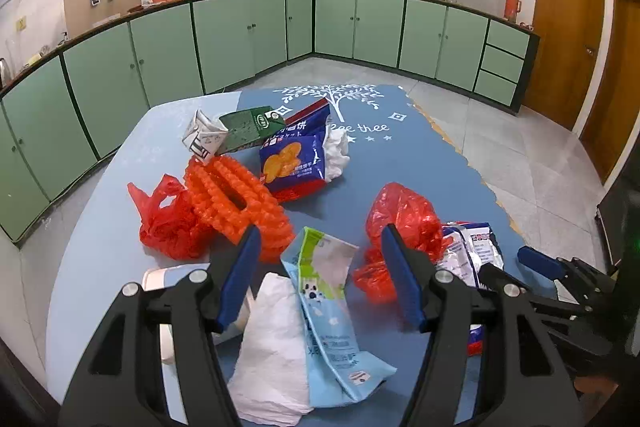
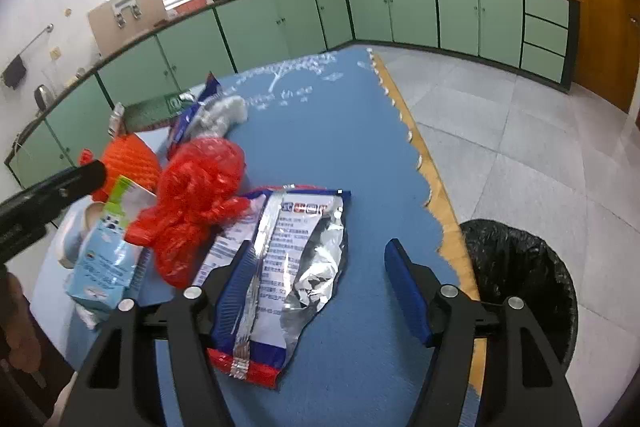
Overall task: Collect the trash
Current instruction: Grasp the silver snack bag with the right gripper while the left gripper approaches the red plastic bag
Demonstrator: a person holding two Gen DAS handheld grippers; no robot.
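The left hand-held gripper (image 1: 320,267) hangs over the near end of the blue surface (image 1: 400,163) with its blue pads parted and nothing between them; it tilts down toward the pale blue and green flattened pouch (image 1: 328,307), which lies across a crumpled white tissue (image 1: 272,347), so that pair looks like its likely pick. The right hand-held gripper (image 2: 320,279) is also spread wide and empty, with the torn silver foil wrapper with a red and blue edge (image 2: 280,267) lying flat under its left pad, not pinched. Just beside that wrapper sits a bunched red plastic bag (image 2: 196,203), and beyond it an orange foam netting sleeve (image 1: 236,203), a second red plastic bag (image 1: 168,219), a blue biscuit packet (image 1: 292,163), a green carton (image 1: 248,131) and a folded white carton (image 1: 202,139) are heaped together toward the far left. The black-lined round bin (image 2: 520,291) stands on the floor at the surface's right edge, close to the right gripper, which probably makes that side the handy one for dropping things in.
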